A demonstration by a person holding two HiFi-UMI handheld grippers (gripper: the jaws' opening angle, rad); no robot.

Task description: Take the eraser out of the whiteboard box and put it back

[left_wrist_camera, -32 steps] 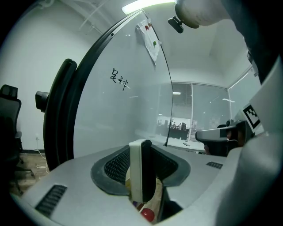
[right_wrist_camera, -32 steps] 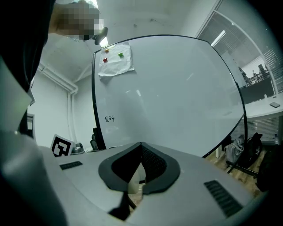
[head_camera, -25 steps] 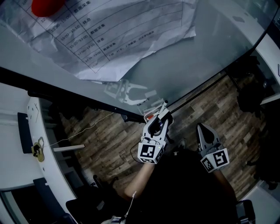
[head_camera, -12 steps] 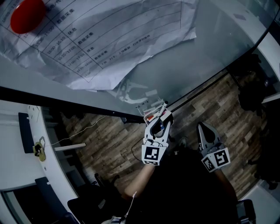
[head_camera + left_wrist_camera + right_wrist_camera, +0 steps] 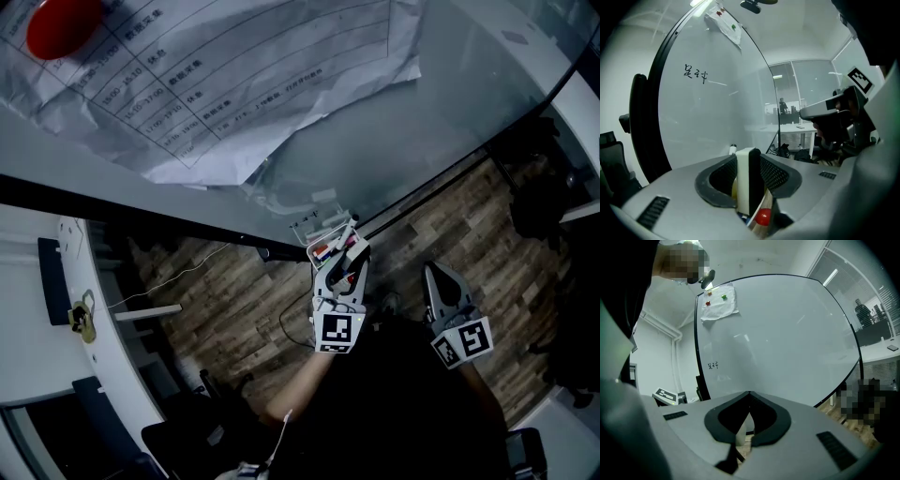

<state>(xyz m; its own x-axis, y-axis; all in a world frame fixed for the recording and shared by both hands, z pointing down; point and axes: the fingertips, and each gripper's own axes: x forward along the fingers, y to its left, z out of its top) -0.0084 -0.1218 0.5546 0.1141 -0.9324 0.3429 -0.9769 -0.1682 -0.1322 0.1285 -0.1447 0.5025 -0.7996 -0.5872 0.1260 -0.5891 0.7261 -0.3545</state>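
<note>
You are in an office. A large whiteboard (image 5: 450,112) carries a printed timetable (image 5: 234,84) pinned by a red magnet (image 5: 61,23), along with a few handwritten marks (image 5: 693,73). Past the board's edge, glass partition walls (image 5: 806,89) enclose a room with a desk (image 5: 797,127). The floor (image 5: 225,300) is wood-patterned.
</note>
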